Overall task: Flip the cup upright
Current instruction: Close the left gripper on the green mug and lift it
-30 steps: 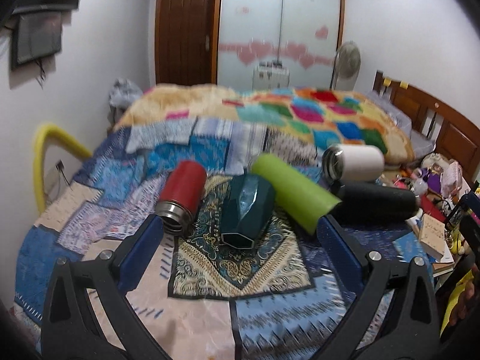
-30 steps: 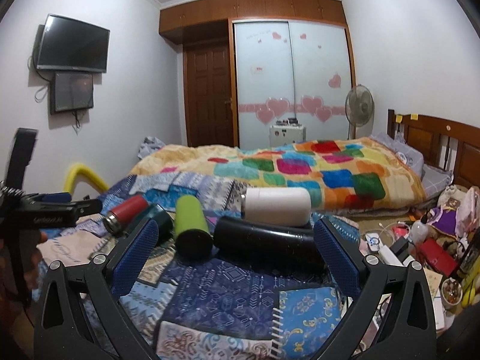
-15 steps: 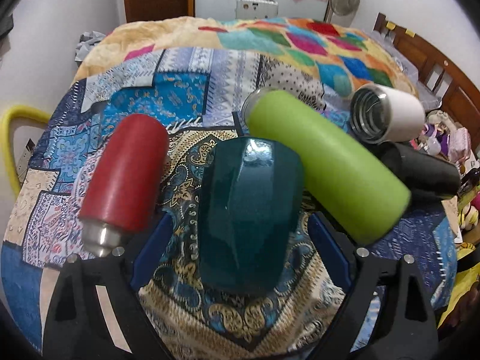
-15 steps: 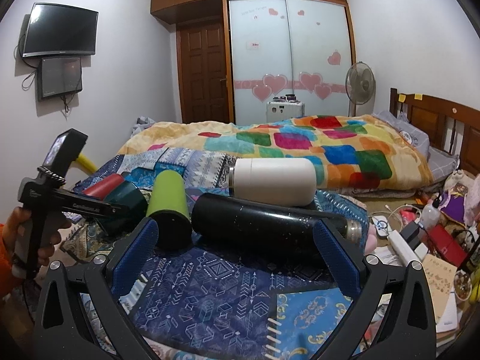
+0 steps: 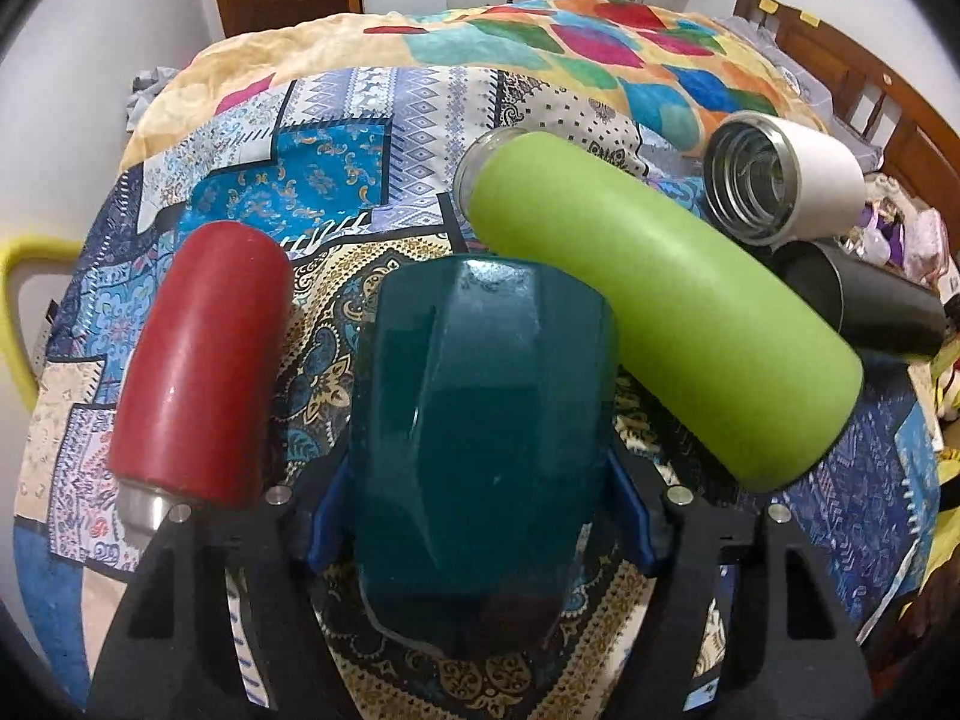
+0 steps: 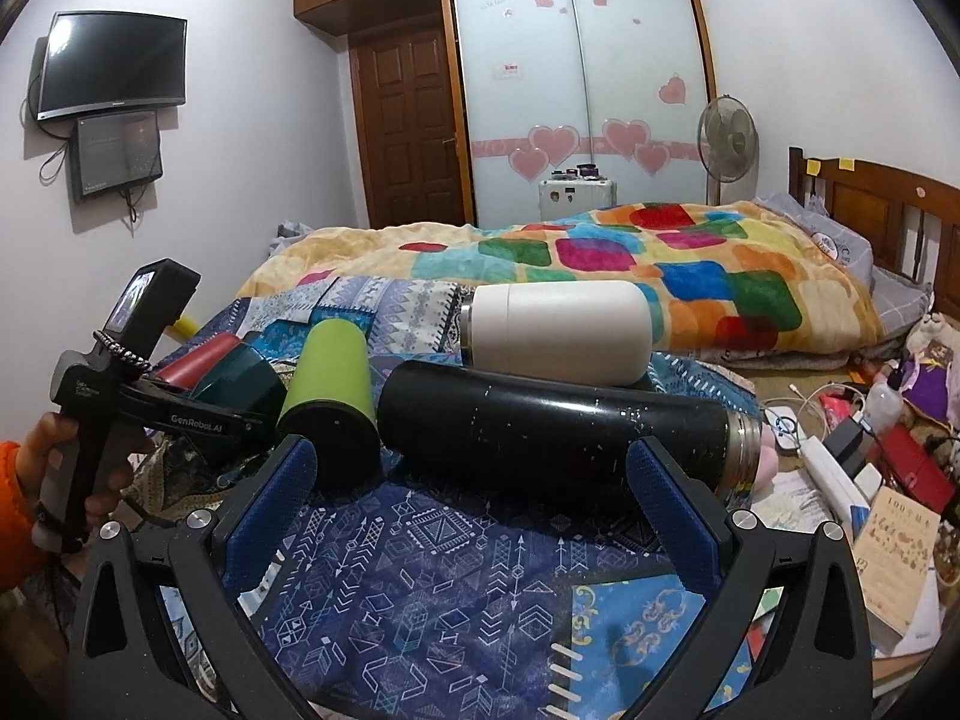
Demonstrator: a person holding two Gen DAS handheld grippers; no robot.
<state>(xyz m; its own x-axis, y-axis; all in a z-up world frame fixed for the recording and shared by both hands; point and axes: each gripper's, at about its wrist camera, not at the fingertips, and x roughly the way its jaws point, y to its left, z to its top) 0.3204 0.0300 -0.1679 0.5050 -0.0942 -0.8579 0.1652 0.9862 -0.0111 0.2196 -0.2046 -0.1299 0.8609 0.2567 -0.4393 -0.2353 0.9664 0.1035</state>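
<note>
- The patchwork bedspread (image 5: 336,192) in blue and cream prints carried five vessels, all lying on their sides.
- The long black steel flask (image 6: 552,426) lay crosswise at twelve o'clock from the right gripper (image 6: 471,516), whose blue pads were spread wide and held nothing.
- The lime-green cylindrical tumbler (image 5: 660,312) ran from eleven toward four o'clock, just beside the teal cup, possibly touching it.
- The white insulated mug (image 5: 786,180) sat at two o'clock, its steel mouth facing the left camera.
- The red cylindrical bottle (image 5: 204,360) lay at ten o'clock, its steel neck pointing back toward the left gripper.
- The faceted teal glossy cup (image 5: 480,438) lay dead centre between the left gripper's (image 5: 480,516) blue pads, its long axis running six to twelve along the fingers.
- The pads flanked the cup's sides closely; whether they already pinched it I could not tell.
- The left hand was clearly nearer, so the upward tilt seemed its job.
</note>
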